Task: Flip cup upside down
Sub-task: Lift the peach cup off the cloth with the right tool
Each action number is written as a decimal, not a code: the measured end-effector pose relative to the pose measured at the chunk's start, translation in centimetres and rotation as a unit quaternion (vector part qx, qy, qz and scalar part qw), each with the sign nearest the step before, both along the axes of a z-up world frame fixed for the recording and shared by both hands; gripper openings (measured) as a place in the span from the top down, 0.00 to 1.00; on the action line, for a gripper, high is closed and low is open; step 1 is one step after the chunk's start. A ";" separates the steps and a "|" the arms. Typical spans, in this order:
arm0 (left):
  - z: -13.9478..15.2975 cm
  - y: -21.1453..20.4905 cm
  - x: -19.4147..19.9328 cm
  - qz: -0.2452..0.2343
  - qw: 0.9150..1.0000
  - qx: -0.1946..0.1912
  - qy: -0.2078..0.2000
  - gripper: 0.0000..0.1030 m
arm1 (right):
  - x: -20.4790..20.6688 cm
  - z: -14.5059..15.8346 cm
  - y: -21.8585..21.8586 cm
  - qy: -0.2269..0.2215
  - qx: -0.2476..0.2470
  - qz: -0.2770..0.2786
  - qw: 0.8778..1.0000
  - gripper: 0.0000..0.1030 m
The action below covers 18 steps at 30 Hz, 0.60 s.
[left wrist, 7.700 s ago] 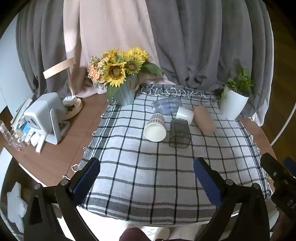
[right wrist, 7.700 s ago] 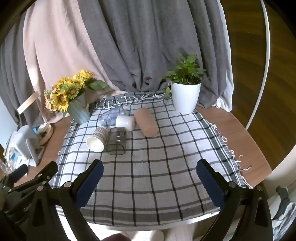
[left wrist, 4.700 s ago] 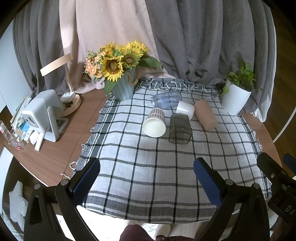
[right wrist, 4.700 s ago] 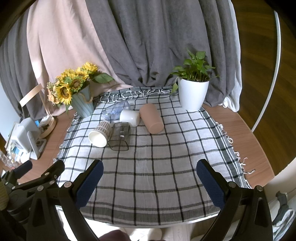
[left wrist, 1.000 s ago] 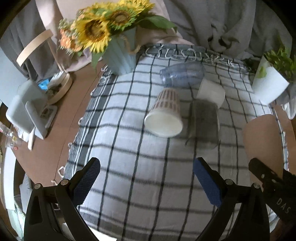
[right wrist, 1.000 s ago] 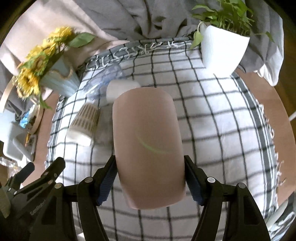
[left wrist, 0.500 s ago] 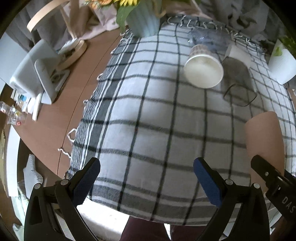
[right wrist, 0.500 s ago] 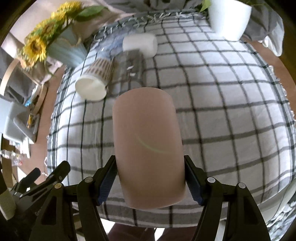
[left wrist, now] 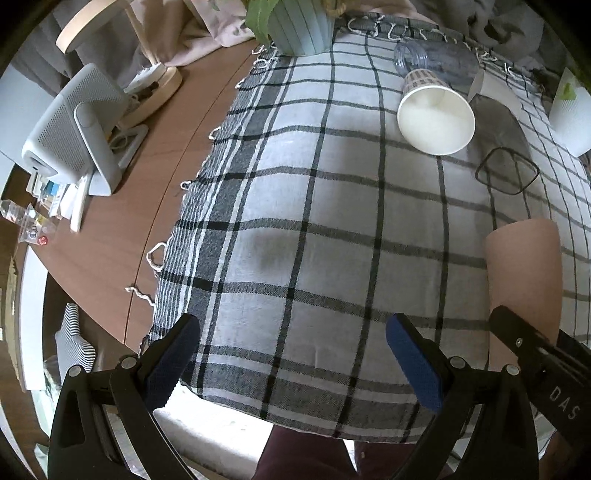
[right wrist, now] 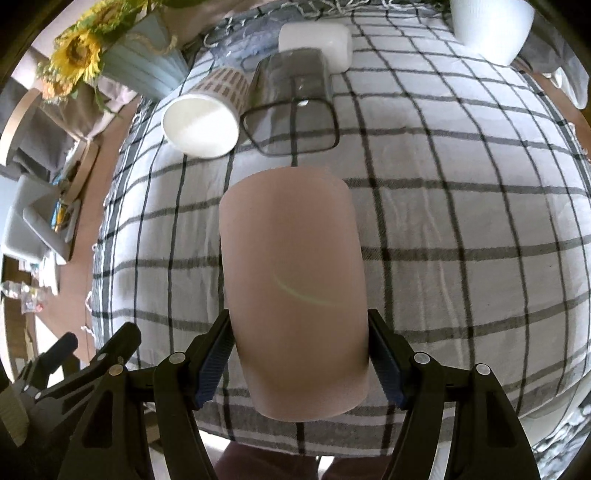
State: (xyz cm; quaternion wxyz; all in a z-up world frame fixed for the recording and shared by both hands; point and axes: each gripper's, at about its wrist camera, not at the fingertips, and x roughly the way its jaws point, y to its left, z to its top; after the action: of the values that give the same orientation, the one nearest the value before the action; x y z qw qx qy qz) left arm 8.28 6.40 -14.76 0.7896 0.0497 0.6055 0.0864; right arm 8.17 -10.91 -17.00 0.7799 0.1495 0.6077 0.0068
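Note:
My right gripper (right wrist: 301,363) is shut on a pink cup (right wrist: 293,288) and holds it above the near part of the checked cloth (right wrist: 461,236), its far end pointing away from me. The same pink cup (left wrist: 522,273) shows at the right edge of the left wrist view, with the right gripper's black finger below it. My left gripper (left wrist: 295,358) is open and empty, above the cloth's near left part (left wrist: 295,221).
A white paper cup (left wrist: 436,118), a smoky square tumbler (left wrist: 504,162), a clear bottle (left wrist: 436,59) and a small white cup (right wrist: 316,38) lie on their sides at the far end. A sunflower vase (right wrist: 147,62), a white plant pot (right wrist: 493,26) and a white device (left wrist: 70,136) stand around.
My right gripper took the pink cup off the cloth and carried it toward the near edge. Both grippers have tilted down and drawn nearer to the cloth.

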 end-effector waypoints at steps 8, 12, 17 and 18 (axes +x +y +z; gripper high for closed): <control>-0.2 0.1 -0.1 0.007 1.000 -0.008 0.010 0.01 | 0.0 -0.3 0.3 0.008 -0.003 0.018 1.000 0.28; 0.3 0.4 -0.4 0.014 1.000 -0.021 0.008 0.01 | -0.2 0.3 0.1 0.003 -0.003 0.020 1.000 0.23; 2.2 0.0 -1.4 0.018 0.999 -0.031 -0.011 0.01 | -1.6 2.6 0.1 -0.021 -0.004 0.028 0.999 0.23; 2.5 -0.2 -1.7 0.017 0.999 -0.034 -0.016 0.01 | -1.9 3.2 -0.1 -0.028 -0.005 0.025 0.999 0.23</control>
State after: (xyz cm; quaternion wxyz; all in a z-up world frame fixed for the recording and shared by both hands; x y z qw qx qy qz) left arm 6.61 6.19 -12.22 0.7985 0.0113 0.5965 0.0803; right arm 6.24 -10.97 -13.83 0.7968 0.1300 0.5894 0.0279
